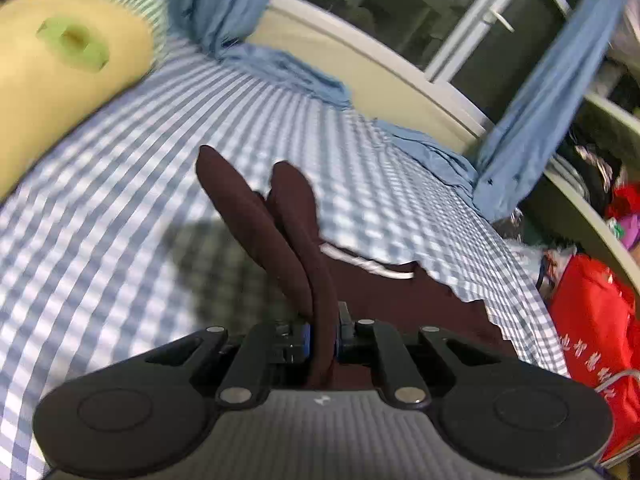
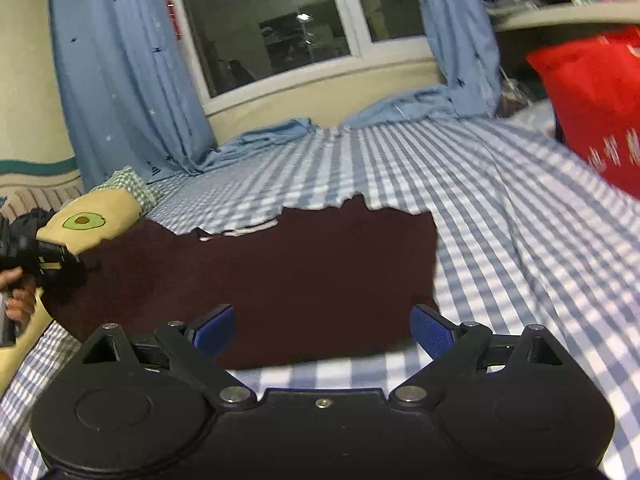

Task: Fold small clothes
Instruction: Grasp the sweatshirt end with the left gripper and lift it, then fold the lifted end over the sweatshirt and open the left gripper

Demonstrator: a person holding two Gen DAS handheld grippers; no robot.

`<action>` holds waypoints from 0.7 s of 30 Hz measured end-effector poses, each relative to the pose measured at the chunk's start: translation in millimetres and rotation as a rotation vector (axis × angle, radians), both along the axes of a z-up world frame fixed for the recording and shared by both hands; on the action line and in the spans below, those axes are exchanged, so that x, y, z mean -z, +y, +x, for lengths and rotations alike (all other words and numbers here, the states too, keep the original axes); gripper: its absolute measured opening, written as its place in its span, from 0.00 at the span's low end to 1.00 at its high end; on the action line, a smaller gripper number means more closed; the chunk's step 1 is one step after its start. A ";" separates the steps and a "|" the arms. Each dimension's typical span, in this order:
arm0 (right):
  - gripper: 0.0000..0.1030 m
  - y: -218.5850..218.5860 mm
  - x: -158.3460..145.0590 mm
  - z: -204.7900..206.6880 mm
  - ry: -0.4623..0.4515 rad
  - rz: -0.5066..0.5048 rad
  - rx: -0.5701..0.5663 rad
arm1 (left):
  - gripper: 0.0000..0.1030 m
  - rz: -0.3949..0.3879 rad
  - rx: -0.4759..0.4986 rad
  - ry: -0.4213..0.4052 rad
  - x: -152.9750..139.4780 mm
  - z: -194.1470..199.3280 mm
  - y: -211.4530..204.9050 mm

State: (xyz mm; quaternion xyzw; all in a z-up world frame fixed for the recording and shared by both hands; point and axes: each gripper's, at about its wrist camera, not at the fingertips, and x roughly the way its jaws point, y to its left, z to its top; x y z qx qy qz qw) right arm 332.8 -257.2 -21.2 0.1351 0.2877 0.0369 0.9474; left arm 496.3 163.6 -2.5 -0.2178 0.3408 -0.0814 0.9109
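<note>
Left jaws pinched on the dark shorts; right jaws wide apart, nothing in them.

The left gripper (image 1: 323,334) was clamped tight on a fold of the maroon shorts (image 1: 296,240), the cloth standing up in two loops ahead of the pads. The rest of the shorts lay on the blue checked bedsheet (image 1: 120,184), white trim showing. The right gripper (image 2: 323,330) hovered over the shorts' near edge, its blue pads (image 2: 430,330) spread, not touching cloth. In the right view the shorts lay spread flat mid-bed, the left corner lifted toward a hand (image 2: 18,300) at the frame edge. A yellow avocado pillow (image 1: 60,68) sat left, blue curtains (image 2: 132,80) and the window (image 2: 260,20) behind, a red bag (image 2: 592,100) right.
</note>
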 end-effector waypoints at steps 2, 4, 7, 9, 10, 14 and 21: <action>0.92 -11.8 7.0 -6.3 0.014 0.038 0.005 | 0.10 0.048 0.019 -0.016 -22.2 4.9 -29.5; 0.92 -21.2 11.1 -12.1 0.013 0.050 0.013 | 0.10 0.097 0.046 -0.024 -41.5 11.1 -64.0; 0.92 -35.3 16.0 -21.4 0.020 0.068 0.011 | 0.10 0.202 0.086 -0.024 -58.8 23.4 -126.0; 0.93 -42.5 17.7 -29.6 0.010 0.070 -0.003 | 0.10 0.259 0.122 -0.023 -63.5 29.3 -166.3; 0.93 -45.4 18.6 -34.3 0.004 0.059 -0.009 | 0.10 0.285 0.145 -0.022 -64.4 33.2 -190.2; 0.93 -55.7 21.4 -49.1 -0.012 0.033 -0.010 | 0.10 0.335 0.223 -0.018 -58.5 42.8 -271.6; 0.93 -91.1 24.4 -81.8 -0.020 0.046 0.038 | 0.10 0.329 0.357 0.045 -6.4 57.1 -384.6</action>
